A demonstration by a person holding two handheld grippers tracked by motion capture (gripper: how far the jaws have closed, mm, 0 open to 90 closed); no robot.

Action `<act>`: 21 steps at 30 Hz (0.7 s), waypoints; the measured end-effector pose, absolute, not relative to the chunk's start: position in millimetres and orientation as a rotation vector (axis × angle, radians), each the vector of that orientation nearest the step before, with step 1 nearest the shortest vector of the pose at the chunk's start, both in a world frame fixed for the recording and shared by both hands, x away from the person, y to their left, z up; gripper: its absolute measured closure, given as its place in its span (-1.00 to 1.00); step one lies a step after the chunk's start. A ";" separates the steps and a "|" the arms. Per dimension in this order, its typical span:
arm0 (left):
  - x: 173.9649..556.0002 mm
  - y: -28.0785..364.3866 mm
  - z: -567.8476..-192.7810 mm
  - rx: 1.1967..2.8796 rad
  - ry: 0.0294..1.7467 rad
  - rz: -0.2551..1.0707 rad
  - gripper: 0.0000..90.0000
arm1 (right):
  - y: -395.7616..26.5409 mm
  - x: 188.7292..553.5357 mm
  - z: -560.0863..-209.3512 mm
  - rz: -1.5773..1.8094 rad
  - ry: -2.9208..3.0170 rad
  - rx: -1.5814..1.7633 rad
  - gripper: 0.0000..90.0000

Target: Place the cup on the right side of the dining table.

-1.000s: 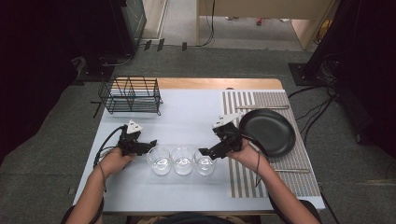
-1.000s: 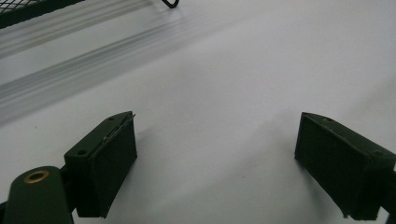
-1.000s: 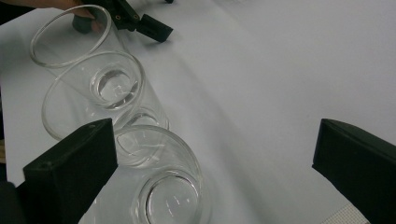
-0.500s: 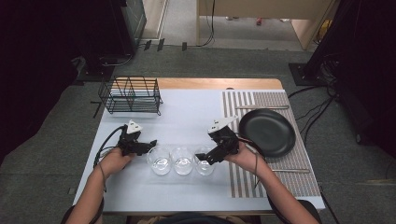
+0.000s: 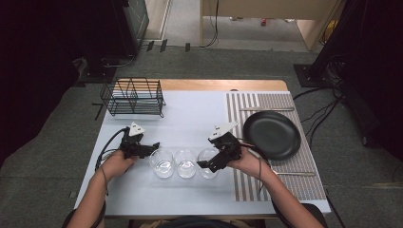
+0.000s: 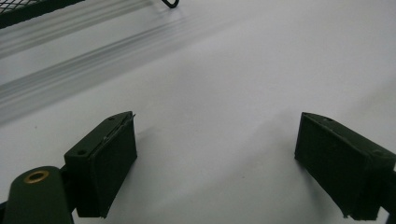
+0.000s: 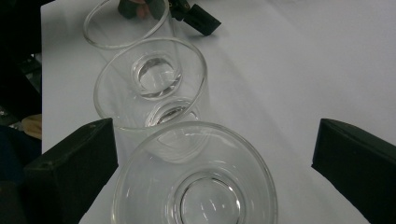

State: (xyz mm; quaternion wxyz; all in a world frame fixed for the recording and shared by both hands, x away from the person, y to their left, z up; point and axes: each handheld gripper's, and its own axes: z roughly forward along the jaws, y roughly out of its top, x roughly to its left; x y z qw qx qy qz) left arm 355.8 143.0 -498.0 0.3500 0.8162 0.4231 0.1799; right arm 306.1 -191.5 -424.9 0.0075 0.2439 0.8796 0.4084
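Three clear glass bowls stood in a row near the front edge of the worktop (image 5: pixel 190 118), touching or almost touching. The right gripper (image 5: pixel 209 163) had its jaws wide apart around the rightmost bowl (image 5: pixel 207 163), not yet clamped on it, so I judged the work was at its start: no bowl was lifted, and all three were left to handle. The left gripper (image 5: pixel 153 147) waited beside the leftmost bowl (image 5: pixel 162 163), jaws apart over bare white surface. The bowls were round, smooth and transparent with thick bases. The wire rack (image 5: pixel 133 97) at the back left was black thin metal, and the plate (image 5: pixel 272 134) was matte black on a striped mat (image 5: pixel 280 102).
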 end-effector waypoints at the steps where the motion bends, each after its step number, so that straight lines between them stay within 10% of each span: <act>1: 355.8 143.1 -497.9 2.115 1.096 0.465 -0.72 | -191.2 305.3 -425.3 1.282 2.754 0.750 -1.00; 21: 355.8 143.1 -497.9 2.115 1.096 0.466 -0.72 | -188.8 303.6 -439.9 1.278 2.813 0.666 -0.99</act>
